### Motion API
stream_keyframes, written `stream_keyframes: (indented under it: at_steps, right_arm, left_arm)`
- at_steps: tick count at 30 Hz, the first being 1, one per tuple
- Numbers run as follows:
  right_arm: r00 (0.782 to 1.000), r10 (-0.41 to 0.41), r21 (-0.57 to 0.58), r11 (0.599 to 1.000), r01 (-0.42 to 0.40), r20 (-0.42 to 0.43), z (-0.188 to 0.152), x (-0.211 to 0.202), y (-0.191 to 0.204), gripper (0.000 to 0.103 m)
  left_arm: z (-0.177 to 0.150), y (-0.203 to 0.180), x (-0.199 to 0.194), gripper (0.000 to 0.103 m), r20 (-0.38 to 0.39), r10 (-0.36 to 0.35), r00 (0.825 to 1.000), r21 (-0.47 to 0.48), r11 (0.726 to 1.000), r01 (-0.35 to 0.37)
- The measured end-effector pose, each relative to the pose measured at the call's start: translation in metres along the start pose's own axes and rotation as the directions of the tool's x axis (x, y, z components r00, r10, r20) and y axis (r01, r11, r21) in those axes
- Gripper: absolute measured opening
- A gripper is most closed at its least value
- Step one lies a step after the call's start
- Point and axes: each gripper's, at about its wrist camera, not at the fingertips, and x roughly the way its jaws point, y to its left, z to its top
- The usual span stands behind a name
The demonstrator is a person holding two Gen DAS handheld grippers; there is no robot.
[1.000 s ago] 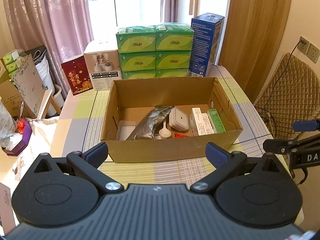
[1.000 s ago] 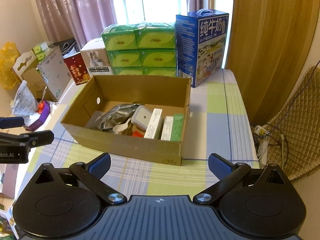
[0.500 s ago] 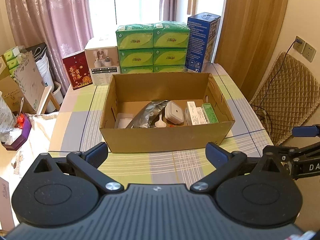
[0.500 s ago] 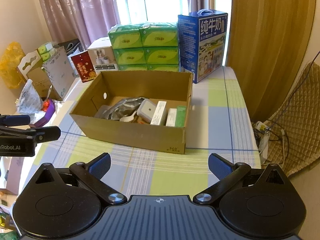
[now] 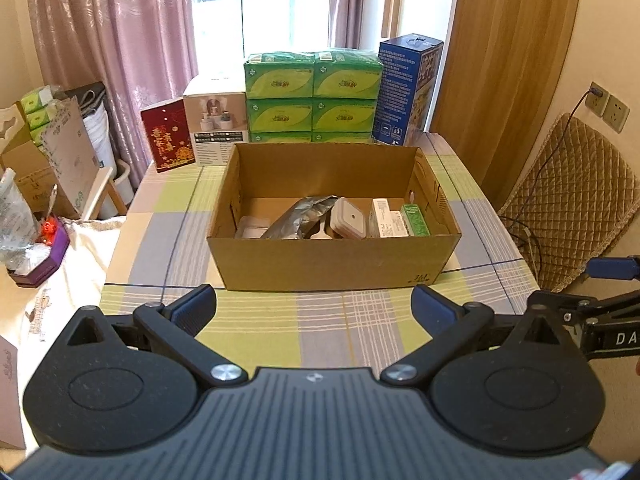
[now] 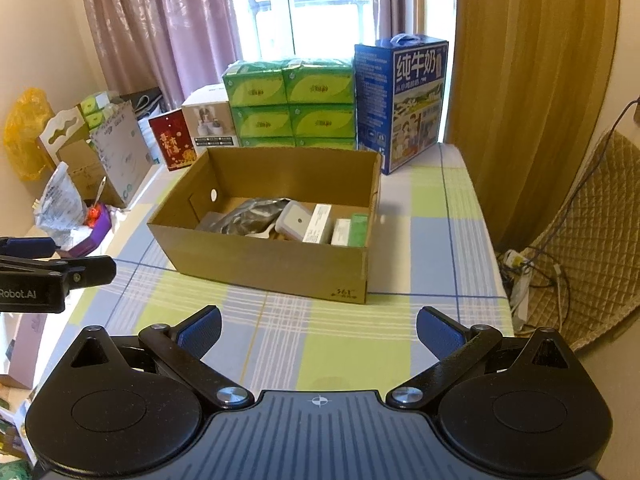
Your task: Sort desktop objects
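Note:
An open cardboard box (image 5: 334, 264) (image 6: 272, 264) stands on the checked tablecloth. Inside lie a silver foil pouch (image 5: 298, 218) (image 6: 250, 216), a small grey-lidded container (image 5: 349, 218) (image 6: 295, 222), a white carton (image 5: 386, 220) (image 6: 318, 224), a green carton (image 5: 416, 220) (image 6: 359, 230) and a white spoon (image 5: 321, 233). My left gripper (image 5: 314, 306) hangs open, empty, short of the box's near wall. My right gripper (image 6: 318, 330) is open and empty too, near the table's front edge. Each gripper shows at the edge of the other's view.
Behind the box stand stacked green tissue packs (image 5: 312, 96), a blue milk carton case (image 6: 400, 104), a white appliance box (image 5: 216, 132) and a red gift box (image 5: 166, 140). Clutter and a purple tray (image 5: 40, 256) lie left. A quilted chair (image 5: 568, 200) and cables sit right.
Both grippers have drawn back from the box, which now looks smaller and farther. Both stay open and empty.

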Motion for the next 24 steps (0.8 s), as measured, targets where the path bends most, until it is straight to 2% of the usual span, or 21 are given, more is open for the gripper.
stream_keyframes:
  at_steps: [24]
  right_arm:
    - [0.995, -0.032, -0.005, 0.999, 0.033, 0.091, -0.034, -0.033, 0.013, 0.101]
  left_arm:
    - [-0.040, 0.013, -0.032, 0.102, 0.047, 0.031, 0.998, -0.041, 0.999, -0.029]
